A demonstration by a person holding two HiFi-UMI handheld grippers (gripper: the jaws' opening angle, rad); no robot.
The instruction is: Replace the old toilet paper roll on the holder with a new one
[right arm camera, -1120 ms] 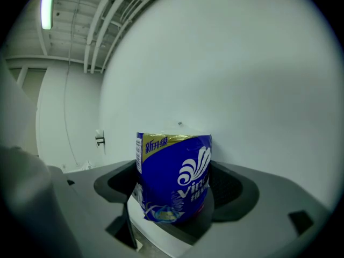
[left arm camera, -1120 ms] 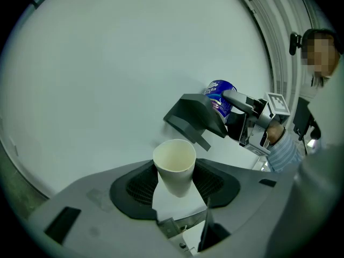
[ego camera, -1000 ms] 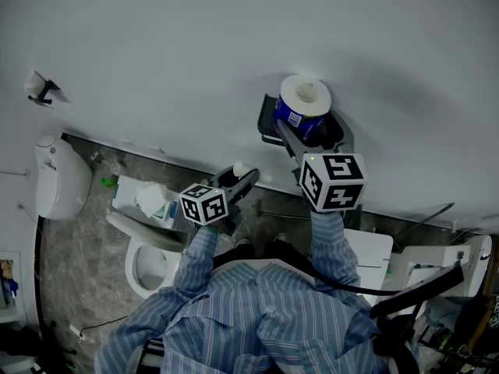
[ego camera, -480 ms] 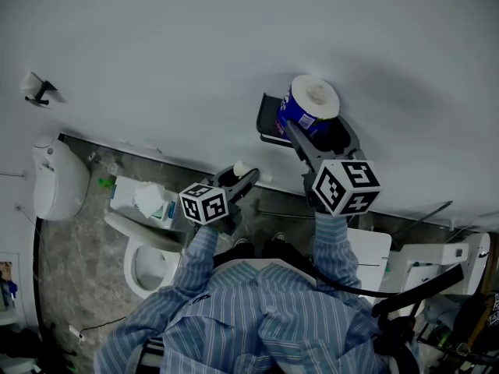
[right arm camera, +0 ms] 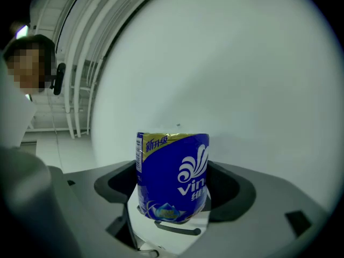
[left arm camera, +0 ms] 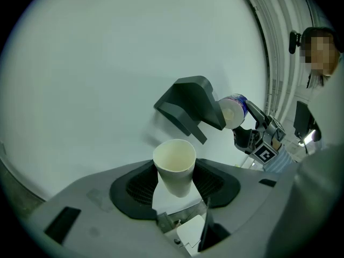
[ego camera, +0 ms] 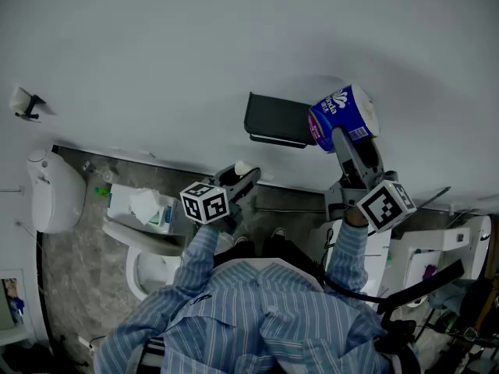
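Right gripper view: roll (right arm camera: 172, 176) between jaws

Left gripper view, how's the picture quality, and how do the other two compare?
Left gripper view: fisheye bend, black corners, cardboard core sharp. Right gripper view: same bend, wrapped roll sharp. Head view: dim light, soft shadow on the wall beside the holder.

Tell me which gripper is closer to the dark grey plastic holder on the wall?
Right. The right gripper, gripping a blue-wrapped toilet paper roll, is just right of the dark grey holder. The left gripper, holding an empty pale cardboard tube, sits below it, farther off.
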